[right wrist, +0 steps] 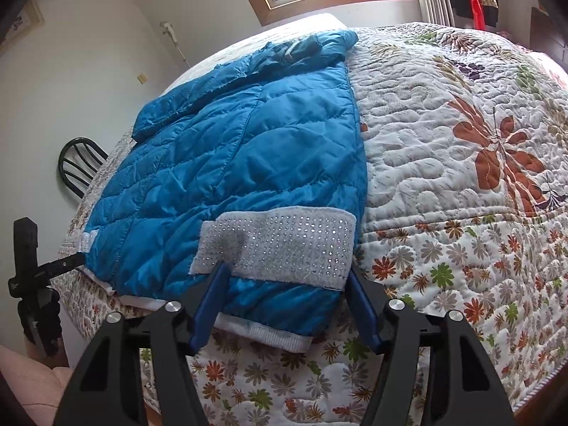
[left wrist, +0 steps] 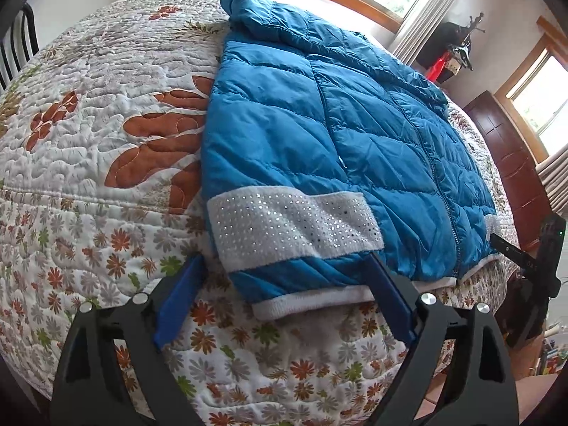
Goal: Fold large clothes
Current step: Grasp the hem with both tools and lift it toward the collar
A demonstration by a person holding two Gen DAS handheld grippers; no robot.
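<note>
A blue quilted jacket (left wrist: 355,135) lies flat on the floral quilt (left wrist: 106,124) of the bed, both sleeves folded in so their white studded cuffs (left wrist: 291,227) sit near the hem by the bed's near edge. Your left tool (left wrist: 284,266) stands wide at that hem, one blue finger (left wrist: 177,305) outside the jacket's edge and the other tucked under the cuff, nothing gripped. Your right tool (right wrist: 287,277) straddles the opposite corner, its fingers (right wrist: 209,305) partly apart on either side of the other cuff (right wrist: 280,248); whether they pinch it you cannot tell.
</note>
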